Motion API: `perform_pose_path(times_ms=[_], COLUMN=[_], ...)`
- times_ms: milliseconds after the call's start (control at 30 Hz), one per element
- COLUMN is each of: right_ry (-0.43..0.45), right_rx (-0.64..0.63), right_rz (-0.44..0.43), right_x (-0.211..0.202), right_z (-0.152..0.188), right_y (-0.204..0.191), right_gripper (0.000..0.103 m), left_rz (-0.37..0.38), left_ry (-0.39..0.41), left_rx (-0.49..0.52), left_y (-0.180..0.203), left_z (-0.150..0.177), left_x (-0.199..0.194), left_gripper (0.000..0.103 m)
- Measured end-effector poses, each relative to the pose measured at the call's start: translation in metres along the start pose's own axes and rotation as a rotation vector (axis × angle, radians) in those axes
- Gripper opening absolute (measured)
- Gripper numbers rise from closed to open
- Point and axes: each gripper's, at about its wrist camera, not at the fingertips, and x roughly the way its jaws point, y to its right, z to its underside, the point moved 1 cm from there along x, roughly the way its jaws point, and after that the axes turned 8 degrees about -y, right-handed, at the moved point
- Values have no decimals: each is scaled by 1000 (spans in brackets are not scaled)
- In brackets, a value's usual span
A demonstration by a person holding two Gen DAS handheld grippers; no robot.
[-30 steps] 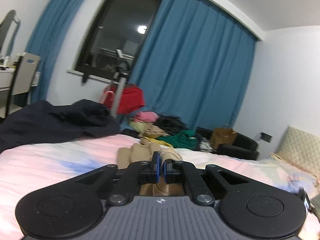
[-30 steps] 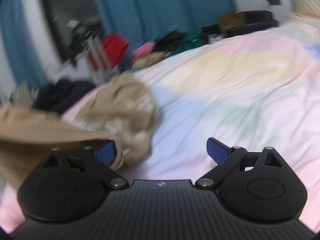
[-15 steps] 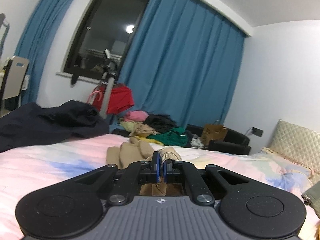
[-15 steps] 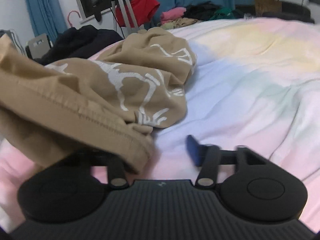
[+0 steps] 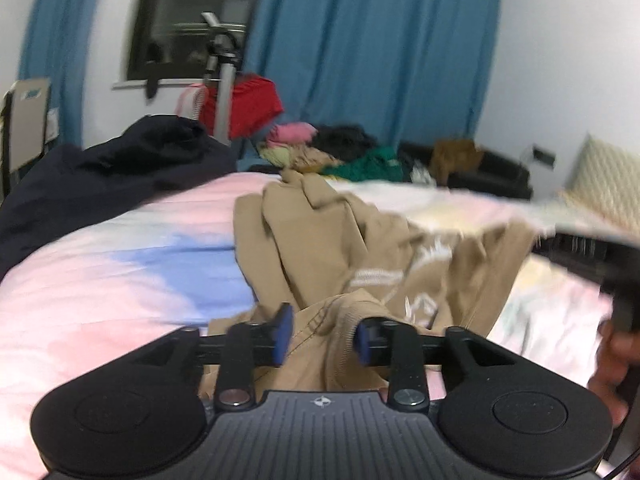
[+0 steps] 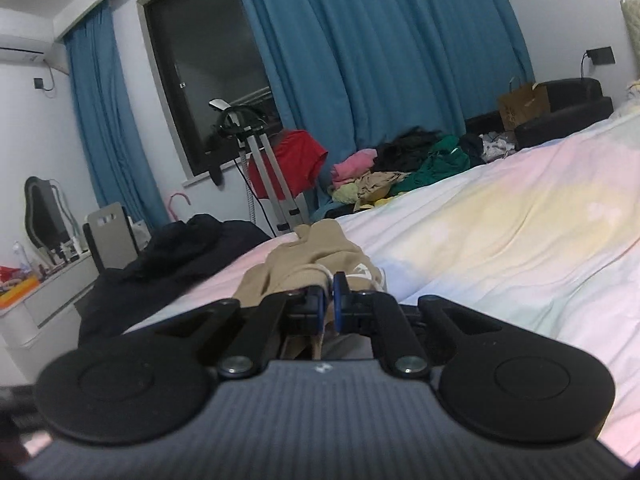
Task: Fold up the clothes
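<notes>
A tan garment with white print (image 5: 352,248) lies crumpled on the pastel bedsheet (image 5: 120,280). My left gripper (image 5: 322,334) is open, its blue pads apart, and a ribbed hem of the garment lies loosely between them. In the right wrist view, my right gripper (image 6: 329,304) is shut on an edge of the same tan garment (image 6: 320,256), which stretches away over the bed. In the left wrist view, the right gripper (image 5: 592,256) shows blurred at the right edge, with a hand (image 5: 612,364) below it.
A dark garment (image 5: 100,172) is heaped at the bed's left edge. Beyond the bed lie a pile of coloured clothes (image 6: 400,168), a red item on a metal stand (image 6: 288,160), blue curtains (image 6: 380,40) and a black sofa (image 6: 560,116). A desk (image 6: 36,296) stands left.
My left gripper has opened and let go of the garment's hem. My right gripper, open before, has closed on the garment's edge and lifted it.
</notes>
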Motion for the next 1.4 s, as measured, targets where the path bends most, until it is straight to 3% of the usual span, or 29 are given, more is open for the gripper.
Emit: perform_pose_path(times_ms=[100,200,300,367,500,667,700,733,767,833,1100,1200,1300,1400], right_ry=[7,52,125,144,22,-155,-184,-206,-226,-251,-362,-286,-166,-201], right_rx=[-11,-12,-32,-56,-11,66,35,-11,-60,-160,-407,-153,127,144], right_rz=[-3,22,100,171,248,151,128,110,94,48,192,195,144,114], right_x=[1,-4,-13,-13,9,20,19,17,15,10,53,57,50,69], right_z=[-4,-4,-8,-9,-5,15,21,27,32,44,91,77,61,56], right_y=[0,-1,3,7,30,38,30,21,12,-5,-31,4,46,56], right_gripper=[7,7,8,9,10,11,14,25,47,77,81,81,81,76], left_rz=[-62,-160,-267,-278,-264,-243,-242,-242,-243,-242,-249,-262,-262,-267], left_ry=[-13,-54,-61,-29,31,34,36,40,43,50,60,63,66,70], left_rx=[95,112,40,-60,-224,-224,-214,-205,-197,-186,-206,-206,-205,-198], left_y=[13,11,-5,-22,-49,-51,-48,-46,-44,-41,-44,-44,-41,-37], left_z=[8,16,17,12,3,-2,-3,-3,-3,-3,-1,0,1,1], left_x=[13,33,42,36,20,14,13,13,12,10,10,11,12,14], left_gripper=[49,49,49,49,50,50,50,50,50,50,50,50,50,50])
